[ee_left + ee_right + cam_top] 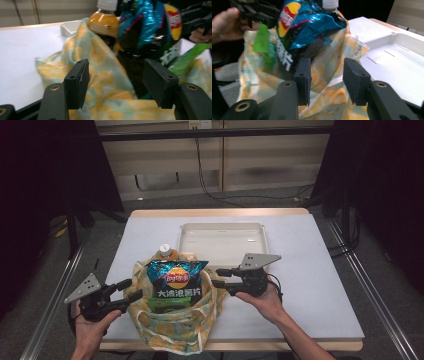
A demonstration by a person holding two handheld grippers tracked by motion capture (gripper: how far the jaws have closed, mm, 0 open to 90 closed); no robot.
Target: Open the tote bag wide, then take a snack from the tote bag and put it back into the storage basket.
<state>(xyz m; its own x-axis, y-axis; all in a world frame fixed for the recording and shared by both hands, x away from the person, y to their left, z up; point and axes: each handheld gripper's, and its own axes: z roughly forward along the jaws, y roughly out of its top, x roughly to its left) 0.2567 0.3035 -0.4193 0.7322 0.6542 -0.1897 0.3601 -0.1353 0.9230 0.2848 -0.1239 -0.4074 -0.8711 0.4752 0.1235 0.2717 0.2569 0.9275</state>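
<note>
A cloth bag (pixel 172 320) with a yellow and pale green print stands at the table's near edge. In it are a blue and black crisp packet (pixel 176 280), an orange drink bottle (pixel 165 251) with a white cap, and a green packet (pixel 162 304). My left gripper (pixel 131 288) is at the bag's left rim, its jaws open. In the left gripper view the cloth (pixel 100 75) lies beyond the open left gripper (pixel 116 82). My right gripper (pixel 218 277) is at the bag's right rim. In the right gripper view the right gripper (pixel 327 80) is open, with the bag's cloth (pixel 329 67) just past the pads.
A white shallow tray (pixel 222 227) lies behind the bag at the table's middle back. The table (pixel 310 270) has a white top with a wooden edge. Dark floor, metal rails and cables surround it.
</note>
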